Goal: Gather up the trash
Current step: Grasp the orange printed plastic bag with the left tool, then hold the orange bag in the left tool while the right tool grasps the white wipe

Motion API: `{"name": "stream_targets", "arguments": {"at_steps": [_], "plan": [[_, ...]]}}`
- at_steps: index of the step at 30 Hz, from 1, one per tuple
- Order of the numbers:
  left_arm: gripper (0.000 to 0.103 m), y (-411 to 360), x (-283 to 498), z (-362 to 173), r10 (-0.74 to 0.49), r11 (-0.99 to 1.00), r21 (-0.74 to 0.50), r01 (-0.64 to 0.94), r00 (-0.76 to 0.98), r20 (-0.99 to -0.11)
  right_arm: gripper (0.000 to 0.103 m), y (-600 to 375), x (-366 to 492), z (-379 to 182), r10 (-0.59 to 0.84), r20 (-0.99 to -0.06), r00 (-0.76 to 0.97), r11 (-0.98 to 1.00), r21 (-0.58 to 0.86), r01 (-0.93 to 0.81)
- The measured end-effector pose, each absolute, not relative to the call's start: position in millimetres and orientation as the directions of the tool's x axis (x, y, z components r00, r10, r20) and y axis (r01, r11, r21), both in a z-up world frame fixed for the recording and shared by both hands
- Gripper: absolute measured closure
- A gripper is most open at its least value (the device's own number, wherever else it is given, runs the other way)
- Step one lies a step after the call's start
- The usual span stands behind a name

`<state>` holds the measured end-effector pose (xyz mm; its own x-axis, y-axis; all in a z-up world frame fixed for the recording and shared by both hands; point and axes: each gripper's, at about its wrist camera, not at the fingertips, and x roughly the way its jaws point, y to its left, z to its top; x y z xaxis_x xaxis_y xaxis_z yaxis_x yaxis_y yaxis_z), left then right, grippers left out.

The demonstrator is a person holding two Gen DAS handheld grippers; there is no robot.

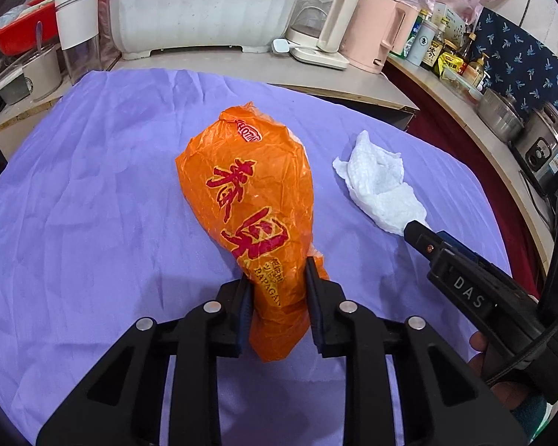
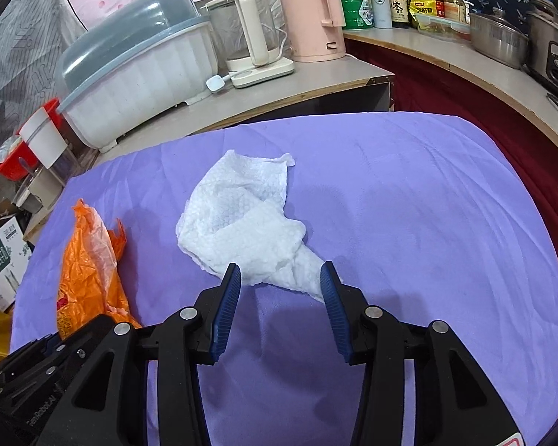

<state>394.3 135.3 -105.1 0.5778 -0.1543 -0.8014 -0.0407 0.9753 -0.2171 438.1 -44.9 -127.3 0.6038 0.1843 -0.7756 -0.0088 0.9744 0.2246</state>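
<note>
1. Left gripper [image 1: 277, 278]: black plastic arms with ribbed blue pads; its jaws stand narrow, pinched on the near end of the orange plastic bag [image 1: 253, 200].
2. Orange plastic bag: thin, crinkled, glossy film, bulging toward its far end, lying lengthwise on the desk [image 1: 93, 186]. Large red characters run along it; the Latin letters "RAPAGAN" can be read near the jaws, cut off by the right pad. A red oval logo near the far end is too small to read.
3. Right gripper [image 2: 281, 277]: same build, jaws partly apart, straddling the twisted near tip of the white paper towel [image 2: 241, 223]; whether the pads press on it cannot be told. "DAS" is printed on its side.
4. White paper towel: embossed, crumpled, lying just to the right of the bag.
5. Desk: covered with wrinkled lilac cloth.
</note>
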Motion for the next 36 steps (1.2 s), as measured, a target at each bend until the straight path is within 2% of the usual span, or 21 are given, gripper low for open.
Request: {"name": "stream_targets", "arguments": {"at_steps": [1,4,6,7,20,36], "plan": [[0.079,135,394,-105,-0.153,0.976,-0.216,-0.040,0.578,-0.802,0.064,-44,439,-128,0.180,-0.778,0.602,0.976,0.218,-0.009],[0.079,133,394,-104,-0.146,0.978,-0.207,-0.040,0.579,-0.802,0.079,-41,437,-130,0.151,-0.786,0.600,0.983,0.182,-0.008],[0.079,132,393,-103,-0.146,0.978,-0.205,-0.038,0.579,-0.802,0.094,-42,435,-130,0.152,-0.790,0.594,0.983,0.181,-0.011],[0.079,131,392,-102,-0.148,0.978,-0.207,-0.036,0.579,-0.802,0.097,-43,434,-130,0.152,-0.792,0.591,0.984,0.180,-0.012],[0.080,104,351,-66,-0.184,0.976,-0.215,0.020,0.600,-0.779,0.098,-79,369,-81,0.159,-0.739,0.655,0.976,0.217,0.009],[0.080,17,258,6,-0.265,0.964,-0.194,0.180,0.647,-0.715,0.098,-170,260,7,0.083,-0.644,0.760,0.968,0.233,0.092]]}}
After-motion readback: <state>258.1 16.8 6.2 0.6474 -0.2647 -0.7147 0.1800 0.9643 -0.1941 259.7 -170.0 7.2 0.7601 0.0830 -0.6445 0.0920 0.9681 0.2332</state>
